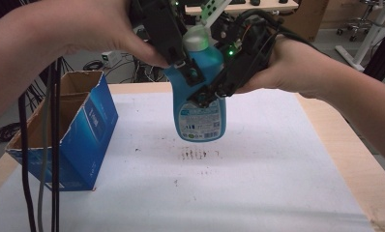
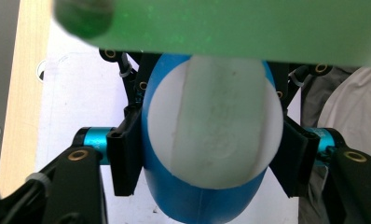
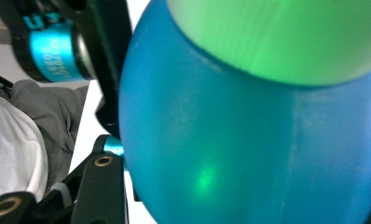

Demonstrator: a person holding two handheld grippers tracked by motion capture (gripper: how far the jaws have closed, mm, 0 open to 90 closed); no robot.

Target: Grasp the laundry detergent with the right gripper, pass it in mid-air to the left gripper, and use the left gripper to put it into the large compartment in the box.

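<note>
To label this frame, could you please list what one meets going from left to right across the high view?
Hanging black cables → open blue cardboard box → left gripper → blue bottle held above the table → right gripper → right hand.

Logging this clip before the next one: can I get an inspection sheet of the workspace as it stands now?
Surface: white sheet over a wooden table, dark smudges mid-sheet.
Job's things: blue bottle with white cap, held upright above the sheet.
Clutter: open blue cardboard box at the left edge.
Grippers: left hand-held gripper and right hand-held gripper both clamp the bottle's upper body.
Cables: black cables hang in front of the box.
Surroundings: office chair base, floor wiring behind.
</note>
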